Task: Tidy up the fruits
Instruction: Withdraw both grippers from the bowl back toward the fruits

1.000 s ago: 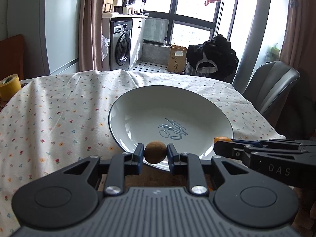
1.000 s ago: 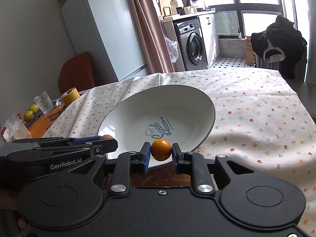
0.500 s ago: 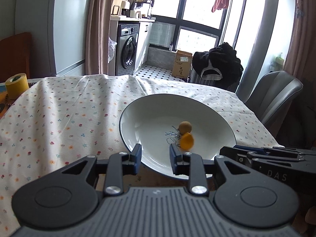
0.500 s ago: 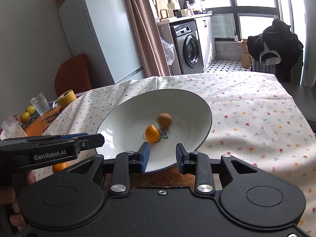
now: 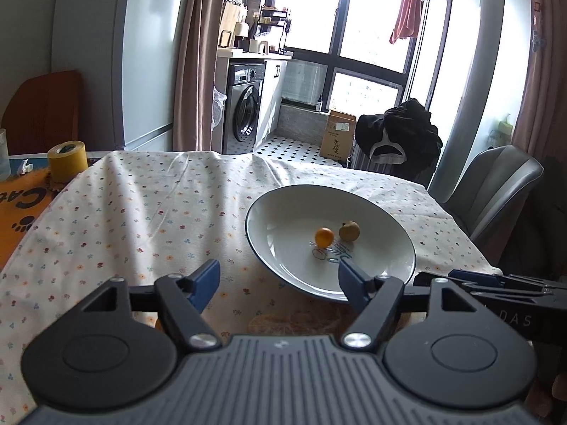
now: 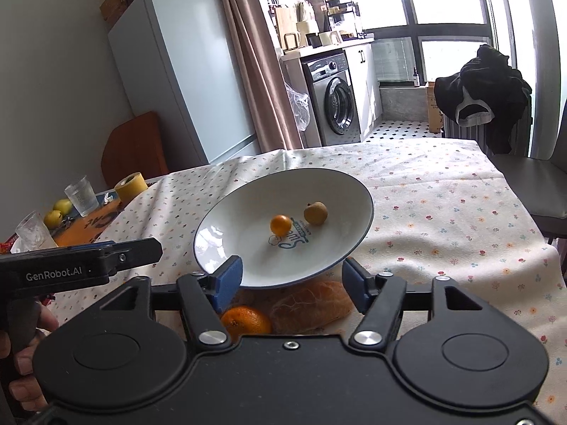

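Observation:
A white plate [image 5: 283, 209] [image 6: 347, 194] with a dark rim lies on the flowered tablecloth. In it rest a small orange fruit [image 5: 324, 236] [image 6: 280, 225] and a brownish round fruit [image 5: 349, 231] [image 6: 315, 213], close together. My left gripper [image 5: 278, 279] stands open at the plate's near edge, nothing between its fingers. My right gripper [image 6: 292, 276] is open too, just short of the plate. Below the right gripper lie a larger orange [image 6: 245, 320] and a brown bread-like lump [image 6: 312, 304], partly hidden.
A yellow tape roll [image 5: 67, 161] [image 6: 131, 187], glasses [image 6: 80, 195] and two yellow-green fruits [image 6: 58, 212] sit on an orange mat at the left. A grey chair [image 5: 496, 187] stands to the right. A hand [image 6: 21, 354] holds the left gripper's handle.
Both grippers were shut on the small fruits a second ago. They let them go into the plate, opened wide and drew back upward; the fruits rolled and settled in the plate.

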A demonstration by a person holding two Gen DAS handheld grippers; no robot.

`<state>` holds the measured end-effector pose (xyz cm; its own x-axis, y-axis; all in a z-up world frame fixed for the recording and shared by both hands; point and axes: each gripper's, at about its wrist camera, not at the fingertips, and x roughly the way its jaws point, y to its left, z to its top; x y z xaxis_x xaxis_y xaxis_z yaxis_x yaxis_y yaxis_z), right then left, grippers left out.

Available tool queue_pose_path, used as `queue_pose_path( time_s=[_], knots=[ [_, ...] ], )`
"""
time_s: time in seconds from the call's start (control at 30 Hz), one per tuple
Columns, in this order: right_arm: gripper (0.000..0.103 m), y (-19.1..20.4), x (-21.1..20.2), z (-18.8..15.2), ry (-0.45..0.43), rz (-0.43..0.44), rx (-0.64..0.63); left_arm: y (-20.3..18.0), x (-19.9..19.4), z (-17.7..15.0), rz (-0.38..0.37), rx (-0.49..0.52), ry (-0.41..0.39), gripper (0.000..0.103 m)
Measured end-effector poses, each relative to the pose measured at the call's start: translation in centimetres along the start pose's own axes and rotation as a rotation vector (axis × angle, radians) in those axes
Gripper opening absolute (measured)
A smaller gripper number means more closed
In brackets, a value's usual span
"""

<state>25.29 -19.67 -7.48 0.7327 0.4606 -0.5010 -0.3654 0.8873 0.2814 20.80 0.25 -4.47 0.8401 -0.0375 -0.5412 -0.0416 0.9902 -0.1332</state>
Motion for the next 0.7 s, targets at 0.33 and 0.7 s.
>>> queue_pose_path(
  time_s=[0.33, 0.7],
  knots=[
    [0.103, 0.4, -3.3, -0.4, -0.09, -0.011, 0.017, 0.6, -3.2, -0.5, 0.041, -0.042, -0.037, 0.092],
    [0.103, 0.9, -5.2, -1.0, -0.085, 0.059, 0.02, 1.1, -5.9, -1.7, 0.009, -0.074, -0.059, 0.093]
  ],
)
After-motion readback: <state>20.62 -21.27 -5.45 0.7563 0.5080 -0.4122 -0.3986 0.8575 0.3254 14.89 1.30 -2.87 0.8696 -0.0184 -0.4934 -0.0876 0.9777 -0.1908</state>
